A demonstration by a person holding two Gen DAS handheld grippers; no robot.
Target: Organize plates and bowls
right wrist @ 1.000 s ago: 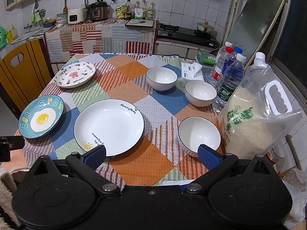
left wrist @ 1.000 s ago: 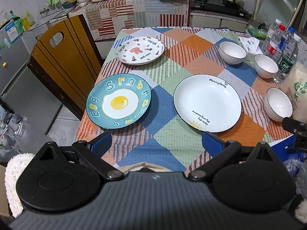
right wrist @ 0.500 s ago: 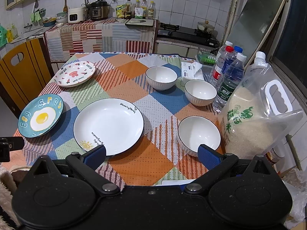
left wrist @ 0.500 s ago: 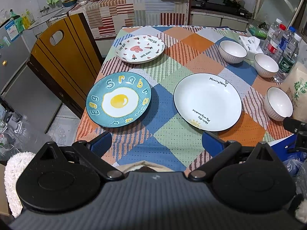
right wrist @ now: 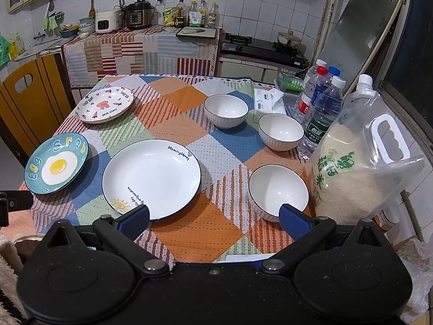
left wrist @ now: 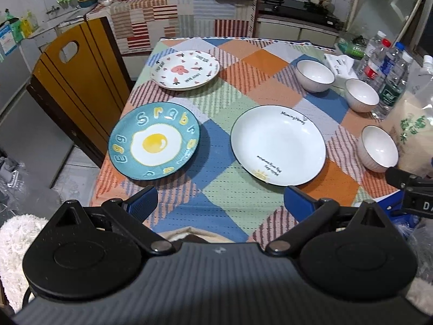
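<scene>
Three plates lie apart on the patchwork tablecloth: a teal egg plate (left wrist: pixel 154 141) (right wrist: pixel 56 163) at the near left, a big white plate (left wrist: pixel 278 144) (right wrist: pixel 152 178) in the middle, and a white rabbit-print plate (left wrist: pixel 185 69) (right wrist: pixel 105 104) at the far left. Three white bowls stand along the right side: a near bowl (left wrist: pixel 378 148) (right wrist: pixel 278 188), a middle bowl (left wrist: pixel 362 98) (right wrist: pixel 281 131) and a far bowl (left wrist: pixel 314 75) (right wrist: pixel 226 110). My left gripper (left wrist: pixel 219 201) hangs open above the near table edge. My right gripper (right wrist: pixel 213 220) is open too, its right finger in front of the near bowl.
A clear bag of rice (right wrist: pixel 360 170) and several water bottles (right wrist: pixel 320 113) crowd the table's right edge, with a tissue pack (right wrist: pixel 266 100) behind the bowls. A wooden chair (left wrist: pixel 73 81) stands at the left side. Counters and a stove line the back wall.
Both views have drifted slightly toward the table. No plate or bowl has moved, and both grippers stay open.
</scene>
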